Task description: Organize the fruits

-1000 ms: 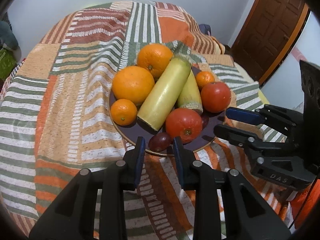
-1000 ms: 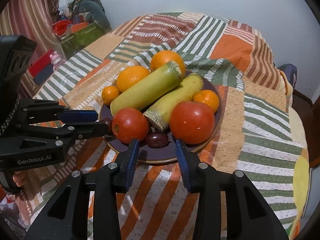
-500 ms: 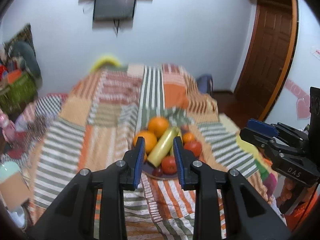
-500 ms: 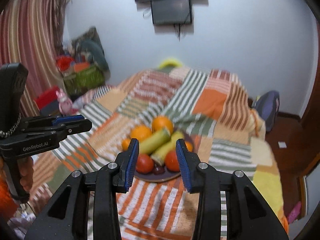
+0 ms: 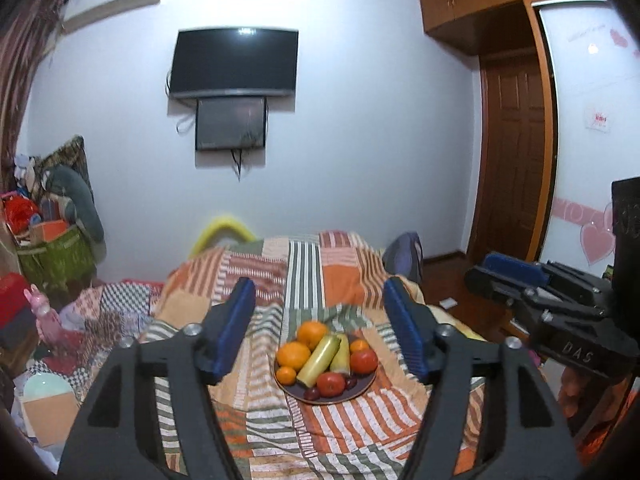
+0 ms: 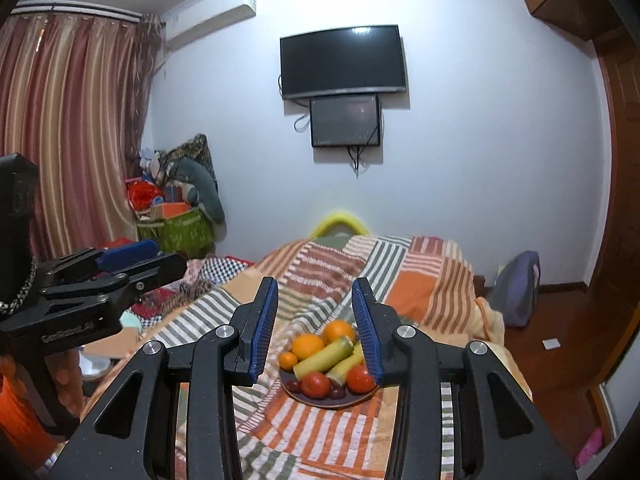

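On the striped bedspread (image 5: 256, 396) sits a fruit plate (image 5: 362, 387); both hand-held grippers (image 5: 320, 336) (image 6: 316, 328) gape apart.

White wall (image 5: 360, 140), mounted television (image 5: 235, 62), striped curtain (image 6: 72, 128)

The small dark fruits (image 5: 313, 393) (perhaps plums) sit half hidden behind the tomato (image 5: 331, 384).

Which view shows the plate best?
Left wrist. The plate sits whole between the wide-open left gripper fingers, rim unobstructed. In the right wrist view, the right gripper finger covers the plate's right edge.
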Available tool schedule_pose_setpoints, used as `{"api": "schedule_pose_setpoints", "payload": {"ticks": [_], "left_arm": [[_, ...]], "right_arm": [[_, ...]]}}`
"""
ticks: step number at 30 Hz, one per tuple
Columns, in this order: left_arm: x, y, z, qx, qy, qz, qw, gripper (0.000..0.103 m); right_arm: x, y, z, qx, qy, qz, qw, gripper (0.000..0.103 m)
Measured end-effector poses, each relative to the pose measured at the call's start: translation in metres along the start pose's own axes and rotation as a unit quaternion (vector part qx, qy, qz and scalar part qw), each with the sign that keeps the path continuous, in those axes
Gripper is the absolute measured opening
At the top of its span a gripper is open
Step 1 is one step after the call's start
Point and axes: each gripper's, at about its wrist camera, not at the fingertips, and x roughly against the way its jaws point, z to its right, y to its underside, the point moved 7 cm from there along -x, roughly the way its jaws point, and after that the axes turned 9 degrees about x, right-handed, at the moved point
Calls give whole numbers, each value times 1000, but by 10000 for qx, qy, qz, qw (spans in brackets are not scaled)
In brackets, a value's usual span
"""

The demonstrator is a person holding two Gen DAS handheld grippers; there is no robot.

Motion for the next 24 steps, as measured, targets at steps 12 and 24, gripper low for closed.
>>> {"api": "schedule_pose_setpoints", "payload": {"ticks": [12, 24], "left_arm": [[31, -7, -2, 84, -58, 344, 9994, 101], [33, 0, -4, 114, -103, 310, 9994, 103]], "right_arm": [[15, -6, -8, 2, 365, 375, 9986, 85], [29, -4, -7, -113, 617, 541, 9966, 103]]}}
